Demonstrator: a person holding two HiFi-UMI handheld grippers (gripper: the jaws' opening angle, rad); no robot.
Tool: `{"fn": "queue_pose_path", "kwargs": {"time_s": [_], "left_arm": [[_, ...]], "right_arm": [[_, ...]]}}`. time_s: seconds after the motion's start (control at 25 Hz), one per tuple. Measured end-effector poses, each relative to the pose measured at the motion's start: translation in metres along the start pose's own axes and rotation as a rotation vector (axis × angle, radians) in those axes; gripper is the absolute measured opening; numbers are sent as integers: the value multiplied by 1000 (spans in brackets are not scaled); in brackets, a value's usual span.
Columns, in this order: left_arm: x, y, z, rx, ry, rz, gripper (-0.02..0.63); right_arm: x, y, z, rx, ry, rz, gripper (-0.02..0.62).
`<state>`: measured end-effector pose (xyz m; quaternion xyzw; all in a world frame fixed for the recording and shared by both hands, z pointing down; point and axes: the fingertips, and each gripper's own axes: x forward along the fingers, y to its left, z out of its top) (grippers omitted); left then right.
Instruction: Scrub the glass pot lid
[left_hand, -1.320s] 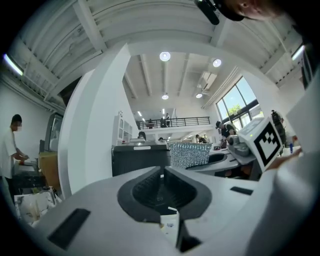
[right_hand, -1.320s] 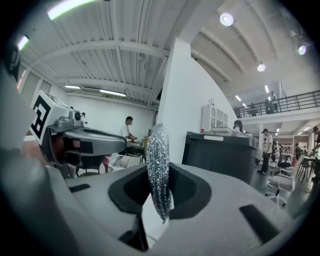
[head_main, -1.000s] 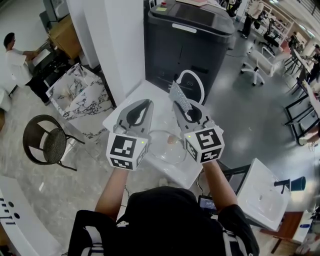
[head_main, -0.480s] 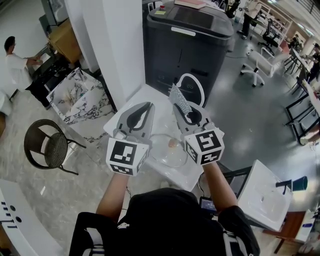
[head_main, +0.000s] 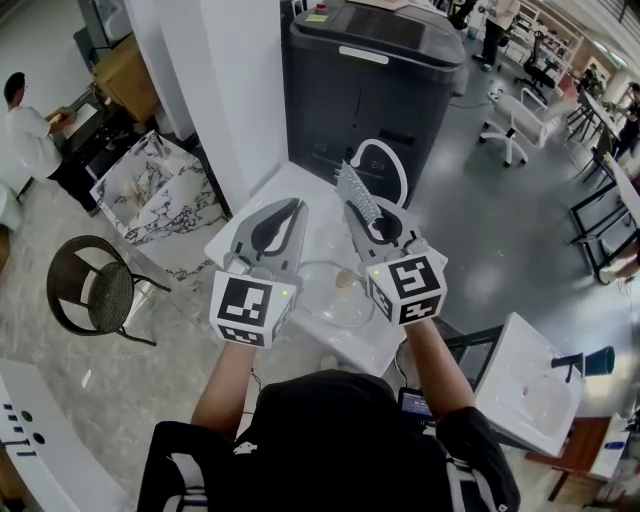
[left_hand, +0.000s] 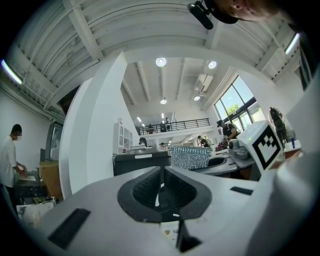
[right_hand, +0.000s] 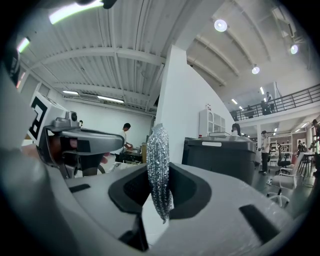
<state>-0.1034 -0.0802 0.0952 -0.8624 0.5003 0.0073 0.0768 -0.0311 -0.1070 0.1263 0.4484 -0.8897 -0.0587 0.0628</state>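
Hardly anything has moved since a moment ago. Both hand-held grippers are hanging in about the same spot above the white table (head_main: 322, 232), side by side and pointing away from the person.

The left hand-held gripper (head_main: 296, 208) is holding its jaws pressed together. The right hand-held gripper (head_main: 355, 218) is pinching a shiny steel scrubber (head_main: 357, 193), which is sticking up out of its jaws.

The glass pot lid (head_main: 335, 295) is lying flat on the table. It is sitting lower down, between the backs of the two hand-held grippers, and neither one is touching it. The marker cube of the right hand-held gripper is covering the lid's right edge in the head view.

Just past the tip of the right hand-held gripper a white hoop (head_main: 380, 143) is standing at the table's far edge. Behind that a big dark machine (head_main: 370, 80) is blocking the way. A white pillar (head_main: 240, 80) is rising past the left hand-held gripper. Far off to the left a black round chair (head_main: 95, 285) is standing on the floor, and a person in a white shirt (head_main: 25, 120) is working well away.
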Motion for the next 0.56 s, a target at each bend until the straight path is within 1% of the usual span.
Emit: {"fn": "queue_pose_path", "kwargs": {"time_s": [0.36,0.56], "left_arm": [[-4,3,1,-8,10,5,18],[-5,3,2,2,14,12,18]], "right_arm": [[-2,2,0,0,-1,-2,67],[-3,3,0,1,3,4,67]]}}
